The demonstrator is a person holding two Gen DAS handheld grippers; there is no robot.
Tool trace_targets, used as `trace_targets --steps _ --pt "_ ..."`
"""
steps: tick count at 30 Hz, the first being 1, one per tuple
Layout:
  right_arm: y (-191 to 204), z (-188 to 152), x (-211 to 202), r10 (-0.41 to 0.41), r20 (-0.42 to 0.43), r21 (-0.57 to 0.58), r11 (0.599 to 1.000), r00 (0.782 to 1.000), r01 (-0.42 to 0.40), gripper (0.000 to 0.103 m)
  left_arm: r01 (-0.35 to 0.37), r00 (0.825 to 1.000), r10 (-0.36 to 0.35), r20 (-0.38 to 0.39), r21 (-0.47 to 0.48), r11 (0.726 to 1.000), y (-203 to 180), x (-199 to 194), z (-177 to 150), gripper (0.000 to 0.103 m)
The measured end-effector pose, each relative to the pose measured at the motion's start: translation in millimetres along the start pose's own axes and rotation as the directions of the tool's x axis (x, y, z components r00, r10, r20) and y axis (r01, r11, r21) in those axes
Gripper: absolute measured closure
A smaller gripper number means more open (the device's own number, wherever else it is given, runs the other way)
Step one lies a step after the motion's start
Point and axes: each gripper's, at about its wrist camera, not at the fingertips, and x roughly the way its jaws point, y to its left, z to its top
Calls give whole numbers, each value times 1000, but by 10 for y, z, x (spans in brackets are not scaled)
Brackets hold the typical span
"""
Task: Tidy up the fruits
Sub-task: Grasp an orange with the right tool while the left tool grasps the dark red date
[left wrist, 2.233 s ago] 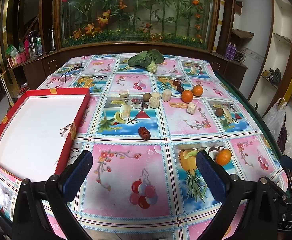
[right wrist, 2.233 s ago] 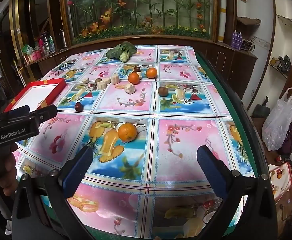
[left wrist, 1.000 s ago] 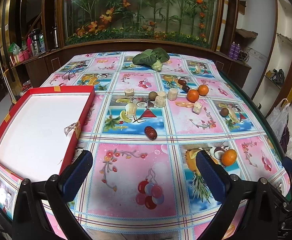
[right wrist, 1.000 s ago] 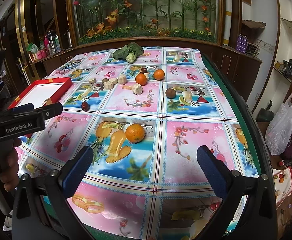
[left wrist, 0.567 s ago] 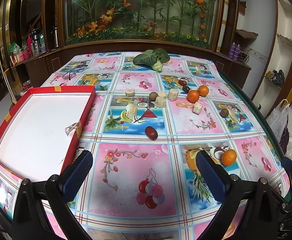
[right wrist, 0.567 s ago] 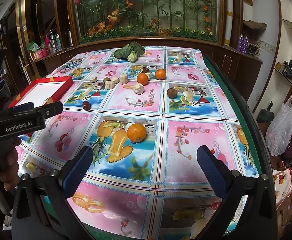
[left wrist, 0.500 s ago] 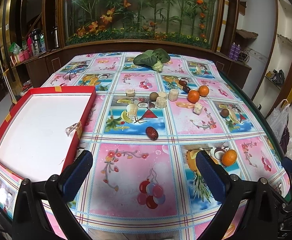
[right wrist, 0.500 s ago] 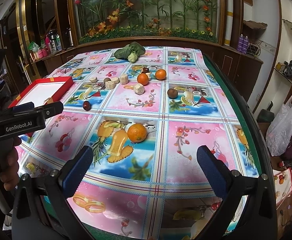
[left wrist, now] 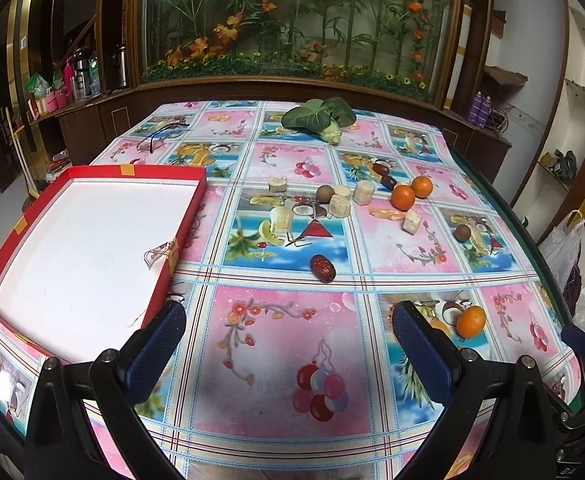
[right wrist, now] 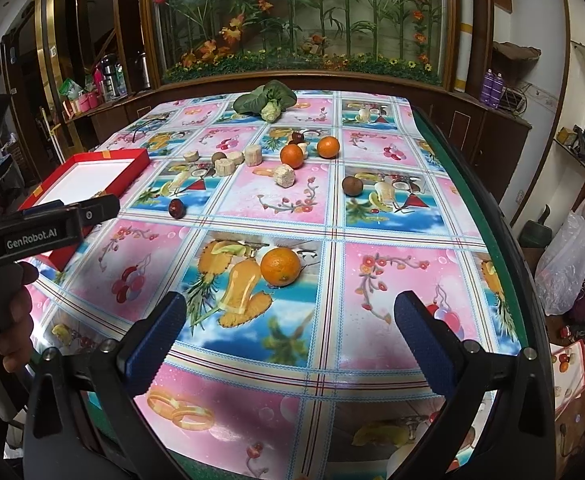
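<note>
On the patterned tablecloth (left wrist: 292,340): fruit is lying scattered and nothing is sitting in the box.
Left gripper (left wrist: 288,344): jaws are standing wide apart and gripping nothing, hanging over a pink square near the table's front edge.
Right gripper (right wrist: 288,336): jaws are likewise spread wide and holding nothing, with the nearest orange (right wrist: 280,266) lying just beyond them.
Red box (left wrist: 180,236): it is sitting at the left with its white inside showing; its near corner is being hidden by the left gripper's finger.
Other fruit: two oranges (left wrist: 403,197) are sitting together mid-table, a dark red date (left wrist: 322,268) is lying apart, and pale chunks (left wrist: 339,205) are too small to identify.
Far end: a leafy green vegetable (left wrist: 316,117) is lying there.
Writing: "GenRobot.AI" is showing on the left tool in the right wrist view.
Cut off: a hand (right wrist: 14,320) gripping that tool is running off the frame's left edge.
</note>
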Motion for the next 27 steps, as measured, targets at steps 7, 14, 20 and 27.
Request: trace_targets --steps 7,14,20,27 --pt "31 75 274 12 -34 -13 1000 999 -12 9 -7 1000 7 -12 -13 1000 75 70 -2 1" --pt "12 198 723 34 -129 18 999 991 -32 37 -17 999 16 -38 -30 999 205 219 28 1" --pt "33 183 937 34 -171 11 999 985 -32 70 -8 997 8 -71 -5 1000 108 411 78 1" --pt "-83 159 812 54 -132 34 998 990 -50 71 11 996 -5 -93 64 998 -289 702 234 6"
